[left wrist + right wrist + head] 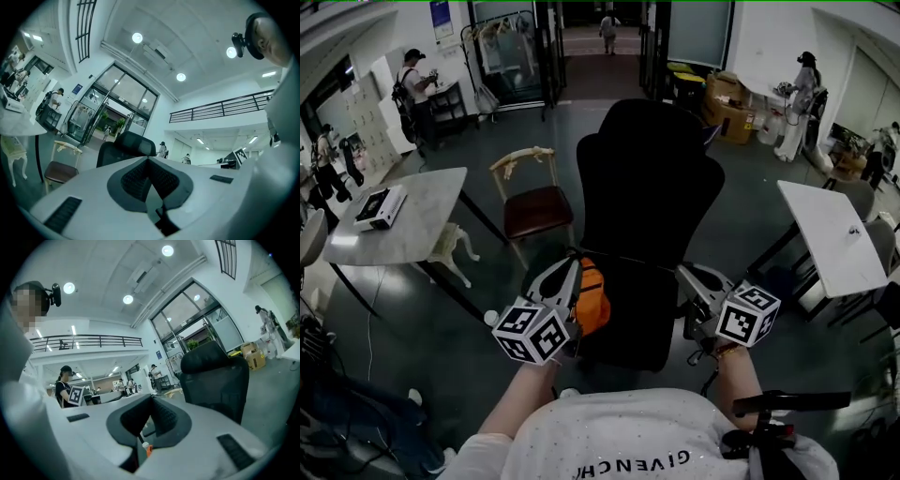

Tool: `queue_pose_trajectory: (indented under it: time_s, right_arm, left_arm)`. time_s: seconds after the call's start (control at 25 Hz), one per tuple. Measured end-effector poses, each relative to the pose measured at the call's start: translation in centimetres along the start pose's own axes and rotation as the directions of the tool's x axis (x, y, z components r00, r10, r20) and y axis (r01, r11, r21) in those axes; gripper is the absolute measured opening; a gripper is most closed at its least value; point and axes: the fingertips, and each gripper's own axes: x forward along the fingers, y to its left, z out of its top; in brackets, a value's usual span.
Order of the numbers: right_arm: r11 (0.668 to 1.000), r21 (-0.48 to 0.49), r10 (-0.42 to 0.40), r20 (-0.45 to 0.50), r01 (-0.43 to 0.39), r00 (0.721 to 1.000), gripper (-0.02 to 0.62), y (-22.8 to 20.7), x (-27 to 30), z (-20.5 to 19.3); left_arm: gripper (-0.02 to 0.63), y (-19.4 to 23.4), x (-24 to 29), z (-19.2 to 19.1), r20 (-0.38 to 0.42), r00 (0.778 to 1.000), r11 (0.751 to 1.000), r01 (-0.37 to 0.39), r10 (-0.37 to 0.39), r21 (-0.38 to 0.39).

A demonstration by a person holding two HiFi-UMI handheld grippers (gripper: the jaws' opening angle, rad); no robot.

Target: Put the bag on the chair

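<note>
Left claw [568, 276]: jaws are pressing together tip to tip [148, 161]. A dark strap-like piece [161, 220] is sitting at their base.
Right claw [689, 281]: jaws are meeting at the tips [151, 399]. They are pinching a thin dark cord [137, 437], with a small orange and white bit [147, 449] low in the gap.
Bag [592, 300]: orange, hanging just beside the left claw and touching its front end. It is over the near left part of the office chair's seat. Cannot tell whether it is resting on the seat.
Office chair [647, 187]: black, with a headrest, standing upright directly ahead of both claws with its seat toward the person. It is also showing behind the jaws in both claw views [124, 145] [215, 376].
Claw positions: both are pointing toward the office chair, one at each front corner of the seat, well apart from each other.
Wooden chair [539, 211]: pale frame with a dark red seat, standing left of the office chair.
Left table [422, 220]: a white box [380, 206] is lying on it.
Right table [830, 234]: white, standing well apart from the office chair.
</note>
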Motion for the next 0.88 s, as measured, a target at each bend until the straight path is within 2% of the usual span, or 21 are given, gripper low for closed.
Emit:
queue_pose_trajectory:
  time_s: [0.12, 0.28, 0.52, 0.88]
  right_arm:
    - [1.000, -0.008, 0.008, -0.022, -0.008, 1.000, 0.000, -0.6, -2.7, -1.8]
    - [0.999, -0.027, 0.033, -0.071, -0.035, 0.997, 0.000, -1.0, -6.1, -3.5]
    - [0.999, -0.042, 0.030, -0.110, -0.035, 0.994, 0.000, -2.2, -9.5, -5.2]
    - [0.996, -0.057, 0.062, -0.137, -0.071, 0.989, 0.000, -2.2, -10.7, -5.9]
  left_arm:
    - [-0.008, -2.8, -0.5, -2.1, -0.010, 1.000, 1.000, -0.007, 0.007, 0.006]
    - [-0.008, -5.8, -1.9, -5.0, -0.022, 0.998, 0.998, -0.052, 0.051, -0.020]
    - [-0.008, -8.3, -3.3, -7.4, -0.028, 0.995, 0.994, -0.099, 0.098, -0.047]
    - [-0.008, -10.5, -4.1, -7.6, -0.034, 0.990, 0.990, -0.136, 0.136, -0.022]
